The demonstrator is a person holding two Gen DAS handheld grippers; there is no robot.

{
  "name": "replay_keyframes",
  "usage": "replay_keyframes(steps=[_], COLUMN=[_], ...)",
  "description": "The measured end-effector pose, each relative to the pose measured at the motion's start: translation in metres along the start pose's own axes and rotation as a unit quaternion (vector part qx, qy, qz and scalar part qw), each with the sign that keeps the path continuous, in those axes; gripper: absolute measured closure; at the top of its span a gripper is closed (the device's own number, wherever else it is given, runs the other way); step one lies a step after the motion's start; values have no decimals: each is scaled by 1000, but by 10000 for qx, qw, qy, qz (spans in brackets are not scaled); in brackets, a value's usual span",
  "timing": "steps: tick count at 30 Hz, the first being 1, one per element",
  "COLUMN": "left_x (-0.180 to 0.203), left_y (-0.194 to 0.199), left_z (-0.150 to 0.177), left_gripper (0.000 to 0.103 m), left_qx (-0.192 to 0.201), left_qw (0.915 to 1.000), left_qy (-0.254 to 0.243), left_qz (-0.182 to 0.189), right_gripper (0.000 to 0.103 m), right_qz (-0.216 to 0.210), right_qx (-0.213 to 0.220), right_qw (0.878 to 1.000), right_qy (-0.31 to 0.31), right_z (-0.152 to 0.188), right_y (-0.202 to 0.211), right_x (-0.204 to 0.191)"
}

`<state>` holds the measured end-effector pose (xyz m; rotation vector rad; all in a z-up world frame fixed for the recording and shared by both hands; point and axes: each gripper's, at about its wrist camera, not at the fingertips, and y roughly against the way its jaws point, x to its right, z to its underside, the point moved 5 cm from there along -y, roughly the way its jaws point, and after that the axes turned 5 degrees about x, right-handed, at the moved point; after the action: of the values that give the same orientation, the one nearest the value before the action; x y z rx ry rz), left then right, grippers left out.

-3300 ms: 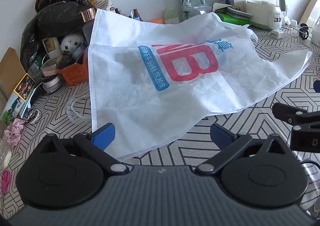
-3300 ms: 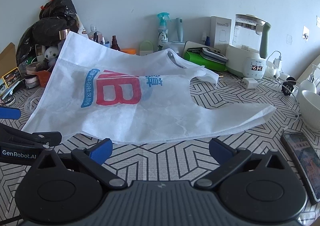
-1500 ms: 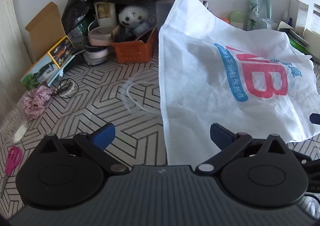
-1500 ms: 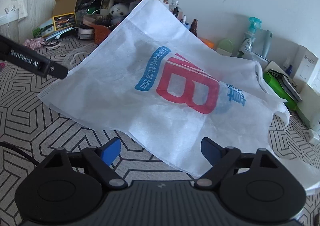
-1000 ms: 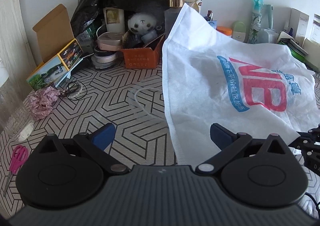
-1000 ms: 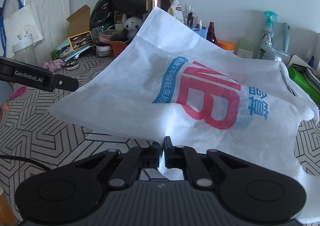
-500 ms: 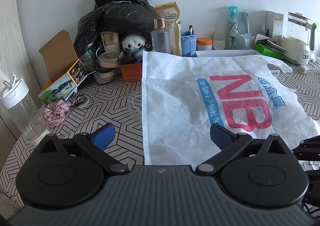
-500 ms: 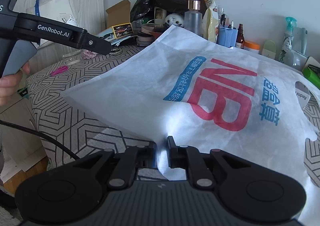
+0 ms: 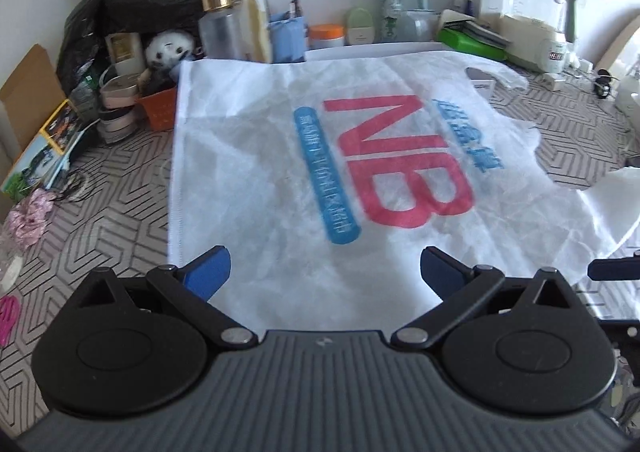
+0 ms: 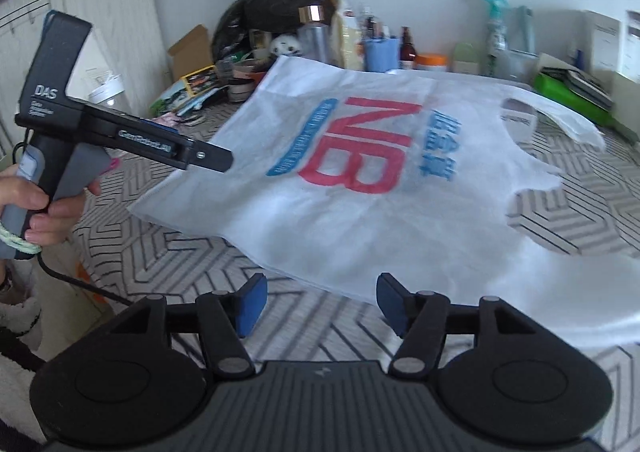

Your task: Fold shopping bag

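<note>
The white shopping bag (image 9: pixel 320 180) with a red "NB" and blue print lies flat on the patterned table (image 9: pixel 120 180), handles (image 9: pixel 500 80) to the far right. My left gripper (image 9: pixel 324 268) is open just above the bag's near left corner, touching nothing. In the right wrist view the bag (image 10: pixel 360 220) spreads ahead, and its near edge ends just beyond my right gripper (image 10: pixel 322 302). That gripper's jaws are opening, with no pad on the fabric. A hand (image 10: pixel 36 208) holds the left gripper (image 10: pixel 212 158) over the bag's left corner.
Clutter lines the back wall: black rubbish bags (image 9: pixel 132 4), a gold-capped bottle (image 9: pixel 220 28), an orange box (image 9: pixel 158 112) with a panda toy, a green case (image 9: pixel 468 40) and a kettle (image 9: pixel 540 12). Pink scissors (image 9: pixel 8 316) lie at the left edge.
My right gripper was shut on the bag's near edge and has now let it go. The bag, earlier lifted and propped, has settled flat. Both grippers moved sideways along the table.
</note>
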<state>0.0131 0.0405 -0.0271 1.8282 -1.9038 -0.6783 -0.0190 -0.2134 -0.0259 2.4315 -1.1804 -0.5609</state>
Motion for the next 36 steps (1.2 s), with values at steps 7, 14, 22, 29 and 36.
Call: replay_keyframes(steps=[7, 14, 22, 29, 36], left_x=[92, 89, 47, 46, 44], left_y=[-18, -33, -54, -54, -55], left_z=[-17, -7, 10, 13, 13], left_gripper=[0, 0, 0, 0, 0], left_qx=[150, -134, -546, -422, -323], left_qw=[9910, 9928, 9961, 9960, 9960], left_qy=[-1079, -1128, -395, -398, -362], left_qz=[777, 389, 573, 680, 753], right_gripper=[40, 38, 44, 91, 97], right_qz=[748, 536, 374, -90, -767], right_qx=[247, 571, 813, 931, 1012], right_qw=[9877, 9705, 9575, 9544, 9544], right_qy=[-1353, -2279, -2742, -2834, -2700], right_z=[19, 22, 4, -15, -42], right_y=[27, 33, 3, -19, -35], right_x=[79, 122, 135, 124, 92])
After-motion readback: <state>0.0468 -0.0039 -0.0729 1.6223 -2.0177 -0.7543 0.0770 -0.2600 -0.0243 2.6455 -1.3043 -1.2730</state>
